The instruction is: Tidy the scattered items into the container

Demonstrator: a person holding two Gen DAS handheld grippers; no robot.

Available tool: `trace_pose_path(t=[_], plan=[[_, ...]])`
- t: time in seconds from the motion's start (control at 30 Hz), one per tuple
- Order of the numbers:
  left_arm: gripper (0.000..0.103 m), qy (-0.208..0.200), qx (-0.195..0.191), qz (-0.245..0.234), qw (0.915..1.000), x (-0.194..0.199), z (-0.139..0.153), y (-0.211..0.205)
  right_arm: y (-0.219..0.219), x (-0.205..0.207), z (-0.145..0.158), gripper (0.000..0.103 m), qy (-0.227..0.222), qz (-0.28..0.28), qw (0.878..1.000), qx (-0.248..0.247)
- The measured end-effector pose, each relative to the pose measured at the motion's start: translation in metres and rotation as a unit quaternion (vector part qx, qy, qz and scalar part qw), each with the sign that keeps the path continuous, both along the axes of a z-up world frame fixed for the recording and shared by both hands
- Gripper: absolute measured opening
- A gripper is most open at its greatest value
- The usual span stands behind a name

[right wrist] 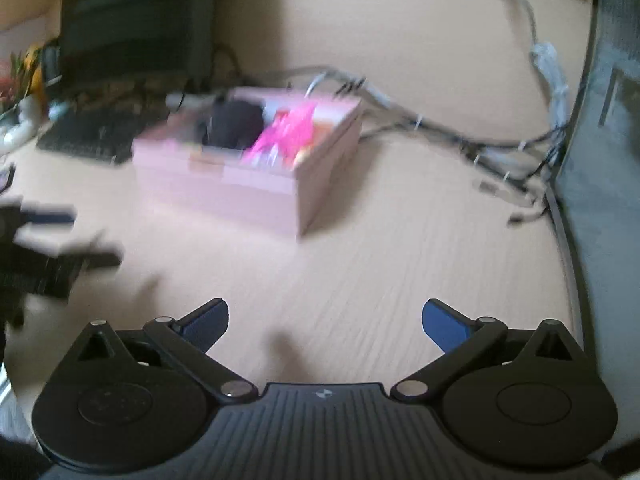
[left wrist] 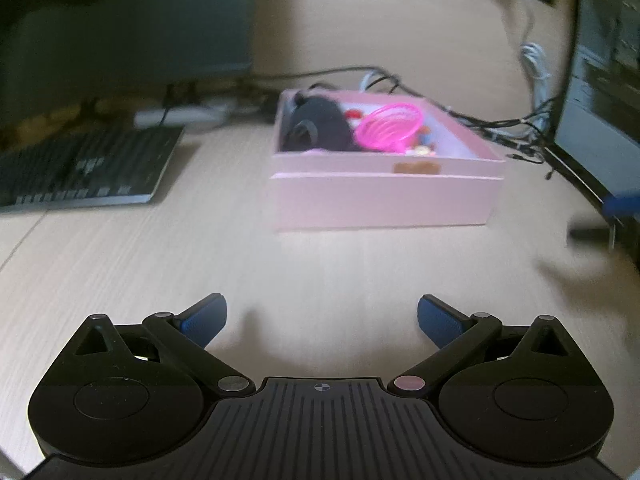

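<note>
A pink box (left wrist: 384,200) stands on the light wooden desk, some way ahead of my left gripper (left wrist: 322,320). Inside it lie a black plush item (left wrist: 320,128), a bright pink ribbed bowl-like thing (left wrist: 390,128) and small colourful bits. The left gripper is open with nothing between its blue pads. In the right wrist view the same pink box (right wrist: 224,196) appears blurred, ahead and to the left. My right gripper (right wrist: 326,324) is open and empty over bare desk. The other gripper shows as a dark blur at each view's edge.
A black keyboard (left wrist: 80,168) lies left of the box, with a dark monitor behind it. Tangled cables (left wrist: 500,128) run along the back and right. A dark panel (right wrist: 600,160) stands at the right edge. The desk (left wrist: 320,264) stretches between the grippers and the box.
</note>
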State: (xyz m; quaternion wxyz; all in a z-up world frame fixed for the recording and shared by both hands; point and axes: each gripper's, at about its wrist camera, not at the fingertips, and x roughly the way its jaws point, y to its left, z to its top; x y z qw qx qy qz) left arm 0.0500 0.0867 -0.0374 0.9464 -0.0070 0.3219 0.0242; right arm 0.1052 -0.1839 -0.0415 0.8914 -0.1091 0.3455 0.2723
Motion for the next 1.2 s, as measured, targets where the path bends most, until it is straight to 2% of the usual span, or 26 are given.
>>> trace_pose_path(t=[0.13,0.4,0.53,1.2], plan=[[0.103,-0.012,0.024,-0.007,0.9996,0.01,-0.008,-0.011,0.005,0.002,-0.016,0.103,0.007,0.01,1.0,0.0],[0.103,0.016,0.033,-0.016,0.9992,0.024,-0.018,-0.018,0.014,0.017,-0.023,0.103,0.007,0.06,0.998,0.0],[0.103,0.026,0.01,-0.012,0.9995,0.027,-0.02,-0.011,0.01,0.017,-0.025,0.103,-0.003,0.084,0.996,0.009],[0.103,0.021,0.008,-0.014,0.9997,0.027,-0.021,-0.013,0.008,0.022,-0.027,0.103,-0.012,0.088,0.996,0.019]])
